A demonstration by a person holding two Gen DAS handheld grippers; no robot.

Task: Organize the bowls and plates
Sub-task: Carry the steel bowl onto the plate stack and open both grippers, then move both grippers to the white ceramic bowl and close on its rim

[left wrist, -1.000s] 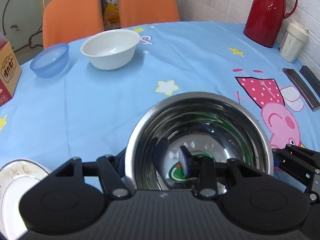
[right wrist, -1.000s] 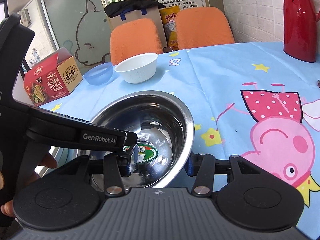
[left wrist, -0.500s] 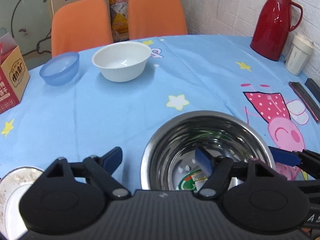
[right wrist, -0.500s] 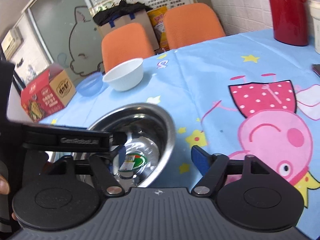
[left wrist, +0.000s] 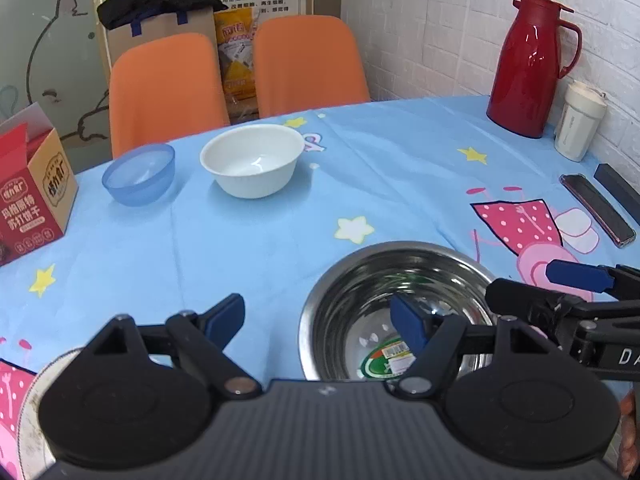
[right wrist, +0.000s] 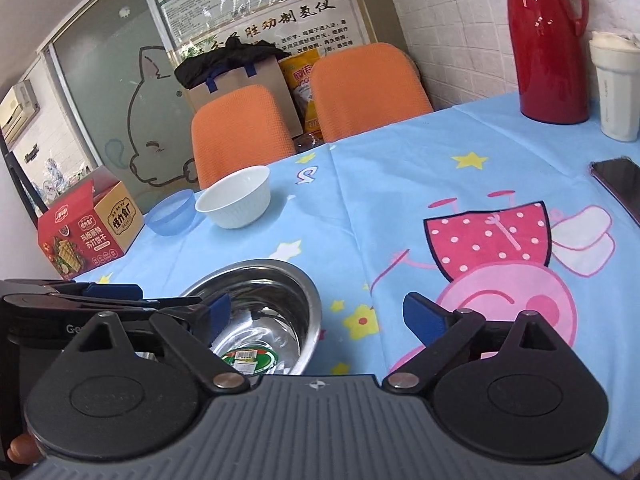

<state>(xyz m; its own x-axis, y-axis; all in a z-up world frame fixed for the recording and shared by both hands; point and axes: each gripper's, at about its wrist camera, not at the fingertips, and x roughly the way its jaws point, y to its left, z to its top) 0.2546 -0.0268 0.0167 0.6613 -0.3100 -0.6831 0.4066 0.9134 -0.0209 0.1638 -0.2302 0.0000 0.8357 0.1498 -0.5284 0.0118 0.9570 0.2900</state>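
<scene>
A steel bowl (left wrist: 404, 280) with a green sticker inside stands on the blue tablecloth, also in the right wrist view (right wrist: 272, 292). My left gripper (left wrist: 316, 320) is open and raised above the bowl's left rim, holding nothing. My right gripper (right wrist: 320, 312) is open above the bowl's right rim, holding nothing. A white bowl (left wrist: 253, 165) and a blue plastic bowl (left wrist: 140, 174) stand at the far side, apart from each other. The edge of a patterned plate (left wrist: 28, 412) shows at the lower left.
A red thermos (left wrist: 528, 64) and a white cup (left wrist: 580, 126) stand at the far right by the wall. A phone (left wrist: 598, 208) and a dark bar lie near the right edge. A red biscuit box (left wrist: 30, 204) stands at the left. Two orange chairs (left wrist: 308, 64) are behind the table.
Both grippers opened, let go of the steel bowl's rim and rose back from it. The bowl now rests on the cloth.
</scene>
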